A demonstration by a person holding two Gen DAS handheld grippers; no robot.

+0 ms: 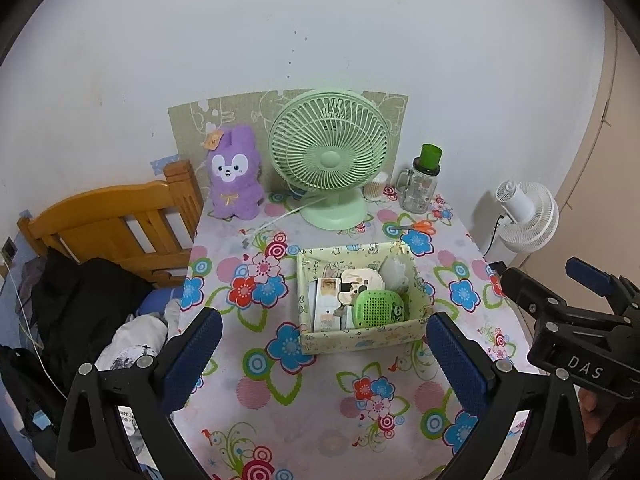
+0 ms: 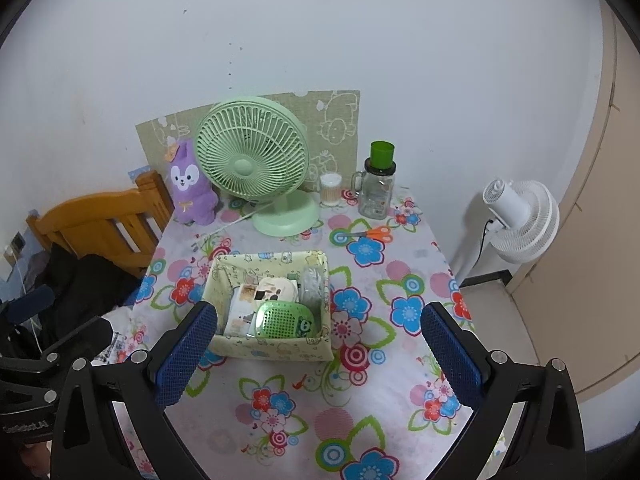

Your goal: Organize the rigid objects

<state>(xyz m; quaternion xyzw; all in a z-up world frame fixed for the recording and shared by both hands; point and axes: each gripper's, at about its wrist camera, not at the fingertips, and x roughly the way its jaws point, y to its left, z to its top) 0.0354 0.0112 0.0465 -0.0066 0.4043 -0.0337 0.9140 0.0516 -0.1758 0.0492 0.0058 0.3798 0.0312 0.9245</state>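
Though apart (ahead) — box (image 1: 360, 338) beyond fingers (image 1: 456, 360)

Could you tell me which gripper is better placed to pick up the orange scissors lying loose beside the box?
Probably the right gripper. The scissors lie right of the box, on its side; the left gripper would have to cross over. Both are open and empty.

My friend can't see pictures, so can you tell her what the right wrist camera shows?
A fabric box holding a green perforated gadget and cards sits mid-table on a flowered tablecloth, framed by the open right gripper. Behind stand a green fan, purple plush bunny, glass jar and orange scissors.
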